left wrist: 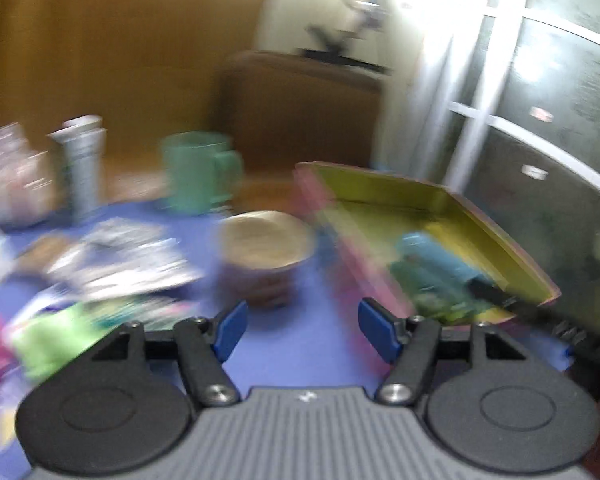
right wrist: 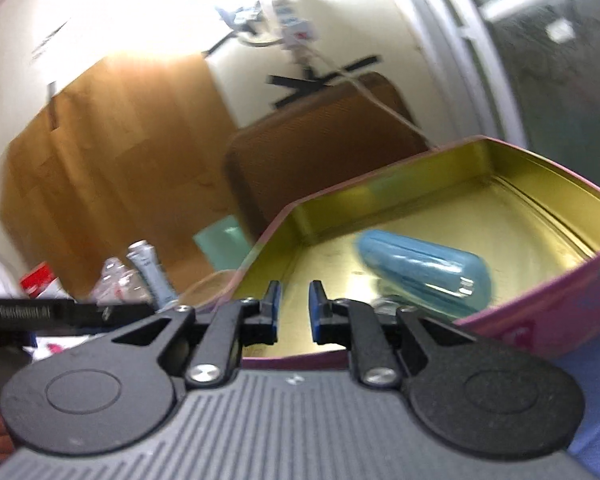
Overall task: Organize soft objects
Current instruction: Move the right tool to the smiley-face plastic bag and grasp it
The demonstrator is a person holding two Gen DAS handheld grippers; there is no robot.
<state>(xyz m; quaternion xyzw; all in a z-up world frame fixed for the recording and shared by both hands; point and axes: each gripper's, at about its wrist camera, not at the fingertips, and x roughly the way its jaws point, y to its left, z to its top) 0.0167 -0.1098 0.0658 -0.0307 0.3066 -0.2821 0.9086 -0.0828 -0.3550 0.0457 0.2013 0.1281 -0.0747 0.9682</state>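
Left hand-held gripper (left wrist: 302, 330): jaws spread wide, nothing between them, above the blue tabletop (left wrist: 320, 344). Right hand-held gripper (right wrist: 294, 312): jaws narrowly parted, holding nothing, at the near rim of the tin.
Pink tin (right wrist: 540, 312): gold interior, open, on the tabletop.
Blue soft case (right wrist: 424, 270): lying inside the tin, near its front wall.
Bowl (left wrist: 266, 248): left of the tin.
Green mug (left wrist: 198, 172): behind the bowl.
Packets (left wrist: 116, 256): blurred, far left.
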